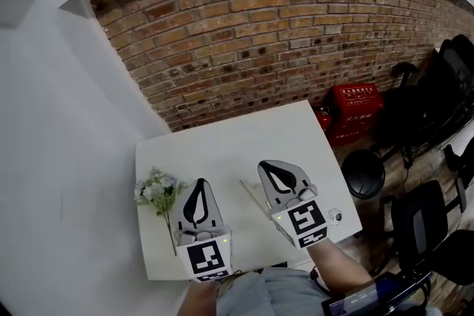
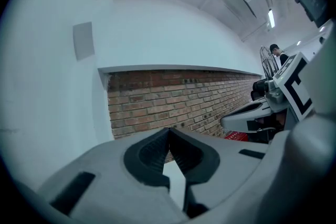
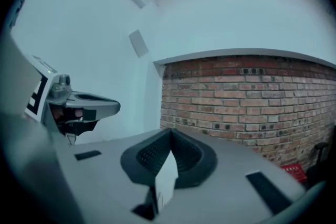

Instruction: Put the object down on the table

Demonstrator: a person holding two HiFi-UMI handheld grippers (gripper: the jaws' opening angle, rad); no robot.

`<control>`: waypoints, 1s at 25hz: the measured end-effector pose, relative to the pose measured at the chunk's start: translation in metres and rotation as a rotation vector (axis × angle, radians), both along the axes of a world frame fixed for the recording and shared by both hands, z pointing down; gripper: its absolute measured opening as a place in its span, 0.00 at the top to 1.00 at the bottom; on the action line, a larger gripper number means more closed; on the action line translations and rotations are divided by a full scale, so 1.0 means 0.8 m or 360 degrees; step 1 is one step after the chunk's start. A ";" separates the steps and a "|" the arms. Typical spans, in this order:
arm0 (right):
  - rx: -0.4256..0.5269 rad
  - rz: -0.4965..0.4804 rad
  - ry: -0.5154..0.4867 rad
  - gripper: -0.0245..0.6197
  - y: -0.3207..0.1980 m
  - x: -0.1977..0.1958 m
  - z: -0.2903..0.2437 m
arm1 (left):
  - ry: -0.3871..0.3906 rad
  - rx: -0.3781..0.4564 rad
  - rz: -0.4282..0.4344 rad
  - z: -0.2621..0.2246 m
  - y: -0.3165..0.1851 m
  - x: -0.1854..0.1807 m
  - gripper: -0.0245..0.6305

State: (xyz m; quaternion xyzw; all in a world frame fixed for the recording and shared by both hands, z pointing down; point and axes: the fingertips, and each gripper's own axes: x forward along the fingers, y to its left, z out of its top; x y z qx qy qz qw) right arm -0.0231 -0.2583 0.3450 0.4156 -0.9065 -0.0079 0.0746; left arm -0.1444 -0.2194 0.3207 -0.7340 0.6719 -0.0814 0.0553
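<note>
A small bunch of pale flowers [image 1: 155, 191] with a thin stem lies on the white table [image 1: 229, 144], near its left edge. My left gripper [image 1: 200, 184] hovers just right of the flowers, apart from them, and its jaws meet at the tips [image 2: 169, 131] with nothing between them. My right gripper [image 1: 268, 168] is over the table's near middle, also shut [image 3: 170, 134]. Only a white sliver shows through the gap behind its tips. I cannot tell whether that is the table or a thin card. Each gripper shows in the other's view.
A thin pale rectangle [image 1: 252, 193] lies on the table beside the right gripper. A small round thing [image 1: 335, 217] sits near the front right corner. A brick wall [image 1: 281, 26] rises behind the table. Red crates [image 1: 352, 109] and black chairs [image 1: 422, 218] stand to the right.
</note>
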 end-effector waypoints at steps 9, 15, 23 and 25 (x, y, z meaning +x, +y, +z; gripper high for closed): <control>0.0085 0.0009 -0.0020 0.95 0.011 -0.004 -0.036 | -0.0037 0.0104 0.0010 -0.037 0.004 -0.001 0.95; 0.0071 0.0019 -0.0018 0.95 0.014 -0.006 -0.036 | 0.0011 0.0081 0.0020 -0.032 0.006 0.003 0.95; 0.0078 0.0014 -0.0018 0.95 0.013 -0.002 -0.034 | -0.0016 0.0079 0.0023 -0.028 0.005 0.002 0.95; 0.0070 0.0015 -0.0019 0.95 0.012 -0.003 -0.032 | 0.0006 0.0063 0.0022 -0.027 0.004 0.002 0.95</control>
